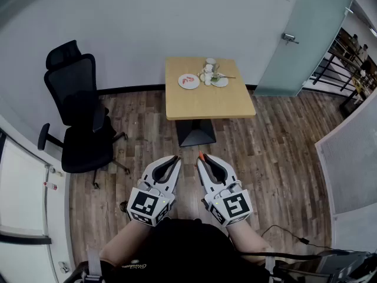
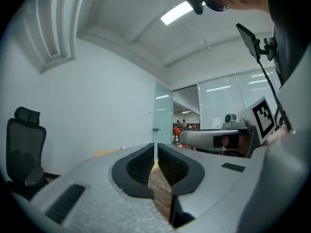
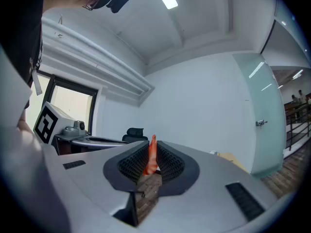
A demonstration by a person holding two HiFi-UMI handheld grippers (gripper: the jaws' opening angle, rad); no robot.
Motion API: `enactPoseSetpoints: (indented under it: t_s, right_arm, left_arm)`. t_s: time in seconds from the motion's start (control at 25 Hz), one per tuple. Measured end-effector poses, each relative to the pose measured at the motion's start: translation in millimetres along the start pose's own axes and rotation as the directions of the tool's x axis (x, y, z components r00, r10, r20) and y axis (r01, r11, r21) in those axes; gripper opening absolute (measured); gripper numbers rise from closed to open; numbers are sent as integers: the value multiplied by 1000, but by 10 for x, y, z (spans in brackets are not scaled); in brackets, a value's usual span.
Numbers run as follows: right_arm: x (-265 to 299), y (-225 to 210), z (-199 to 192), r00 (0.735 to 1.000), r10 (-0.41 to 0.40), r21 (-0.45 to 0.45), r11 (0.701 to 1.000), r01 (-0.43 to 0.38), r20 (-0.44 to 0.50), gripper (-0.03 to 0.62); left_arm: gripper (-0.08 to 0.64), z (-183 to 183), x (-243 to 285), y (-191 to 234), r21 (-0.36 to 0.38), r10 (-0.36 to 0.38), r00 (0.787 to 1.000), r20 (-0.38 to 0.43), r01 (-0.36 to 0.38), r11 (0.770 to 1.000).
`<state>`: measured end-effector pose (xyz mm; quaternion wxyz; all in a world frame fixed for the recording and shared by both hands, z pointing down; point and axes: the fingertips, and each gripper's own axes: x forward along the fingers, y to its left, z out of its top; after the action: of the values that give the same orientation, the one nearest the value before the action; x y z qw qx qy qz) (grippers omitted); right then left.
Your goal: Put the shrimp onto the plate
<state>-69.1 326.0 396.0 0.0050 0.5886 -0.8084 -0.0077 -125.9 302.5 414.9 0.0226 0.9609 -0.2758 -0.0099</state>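
An orange shrimp (image 3: pixel 151 155) stands pinched between the jaws of my right gripper (image 3: pixel 152 160), its tip poking out at the front (image 1: pixel 201 156). My left gripper (image 1: pixel 174 160) hangs beside it with its jaws nearly touching and nothing between them (image 2: pixel 156 157). Both grippers hover over the wooden floor, well short of the table. On the far wooden table (image 1: pixel 209 96) sits a white plate (image 1: pixel 188 81) with something red on it, next to a second plate (image 1: pixel 218 81) with greens.
A black office chair (image 1: pixel 79 114) stands to the left of the table. White cups (image 1: pixel 210 65) cluster at the table's far edge. A glass door (image 1: pixel 312 28) is at the right, a cable (image 1: pixel 283 232) trails on the floor near my right side.
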Motion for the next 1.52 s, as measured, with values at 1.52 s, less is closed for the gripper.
enactPoseSetpoints:
  t_s: [1.52]
  right_arm:
    - [-250, -501, -100, 1000, 24, 35, 999, -24, 3, 49]
  left_arm:
    - [26, -69, 416, -361, 22, 4, 999, -40, -3, 1000]
